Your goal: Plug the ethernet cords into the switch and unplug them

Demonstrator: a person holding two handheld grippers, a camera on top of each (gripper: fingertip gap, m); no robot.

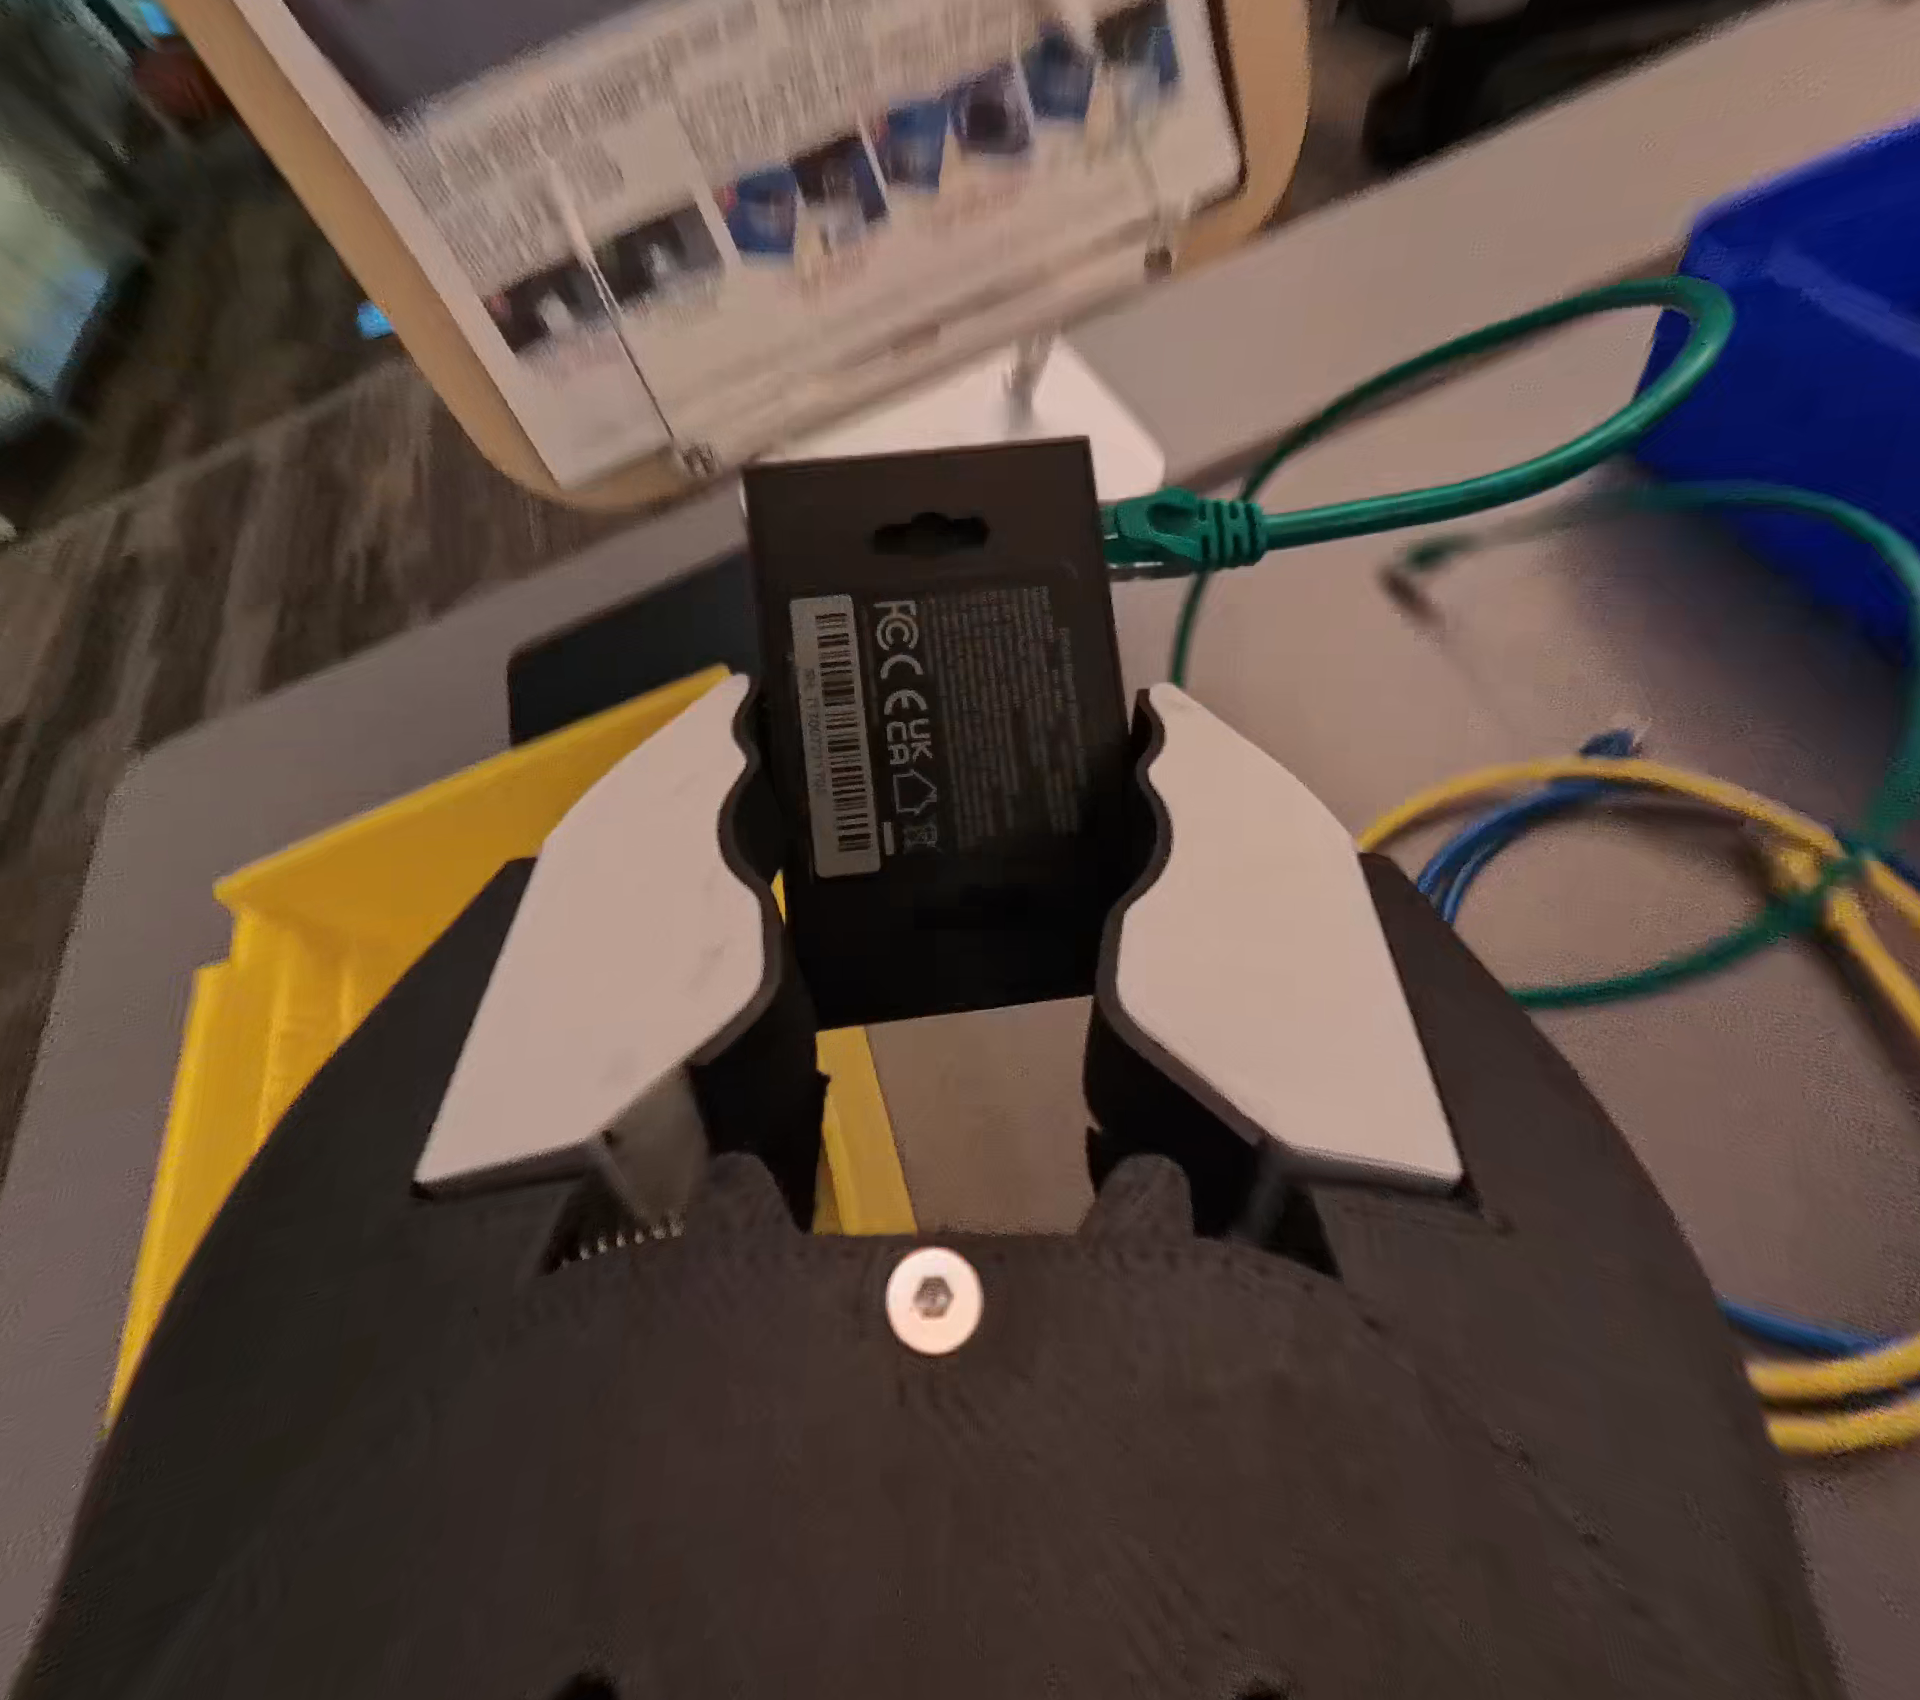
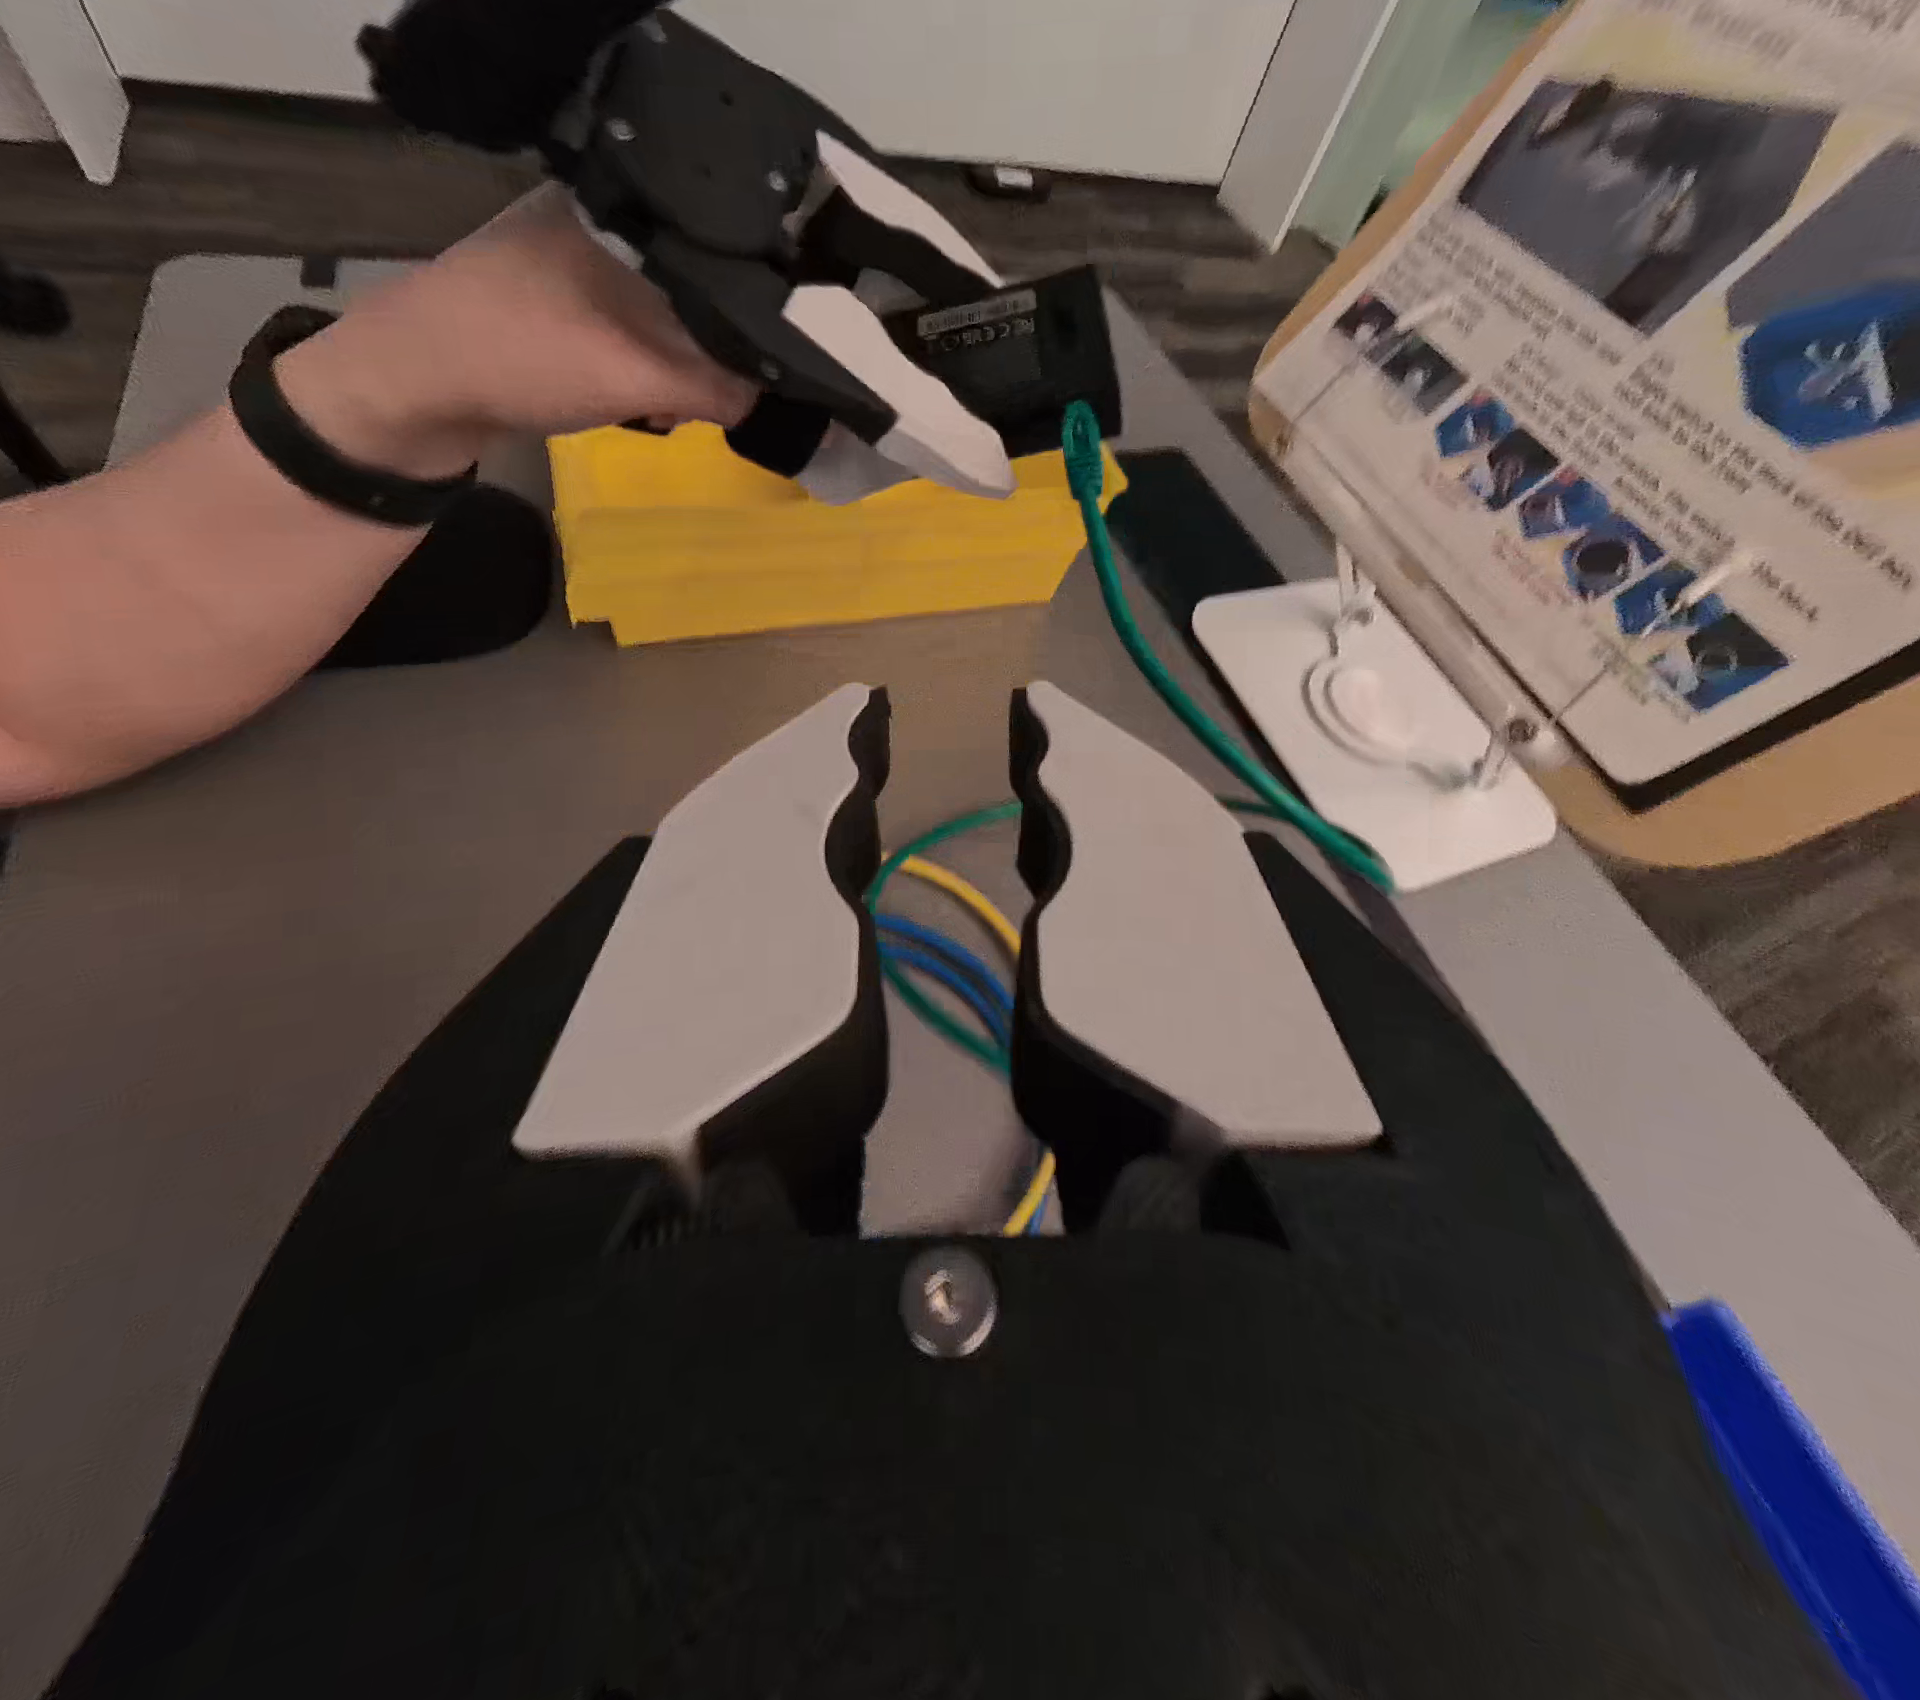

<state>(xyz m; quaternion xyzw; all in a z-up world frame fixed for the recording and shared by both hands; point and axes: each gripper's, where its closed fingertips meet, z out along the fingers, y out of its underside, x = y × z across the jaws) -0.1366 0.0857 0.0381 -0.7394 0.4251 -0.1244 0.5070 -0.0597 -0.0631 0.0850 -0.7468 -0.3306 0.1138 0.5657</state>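
The left gripper [image 1: 940, 700], black-bodied with pale grey finger plates, is clamped on a small flat black plastic network switch [image 1: 935, 715], holding it off the grey table [image 1: 1403, 715] with its labelled underside toward the camera. A green ethernet cord [image 1: 1455, 497] is plugged into the switch's right-hand edge, its ribbed boot touching the casing; the cord loops toward a blue plastic bin [image 1: 1818, 424] and back down onto the table. Beneath the switch sits a yellow ridged plastic block [image 2: 810, 549]. In the right wrist view, a bare hand [image 2: 499, 362] with a black wristband holds the left gripper above that block. The right gripper [image 2: 948, 694] hovers over the table with its fingers apart and nothing between them; loose yellow, blue and green cords [image 2: 951, 954] lie coiled below it. A printed instruction board [image 2: 1621, 362] leans on a white stand to the right.
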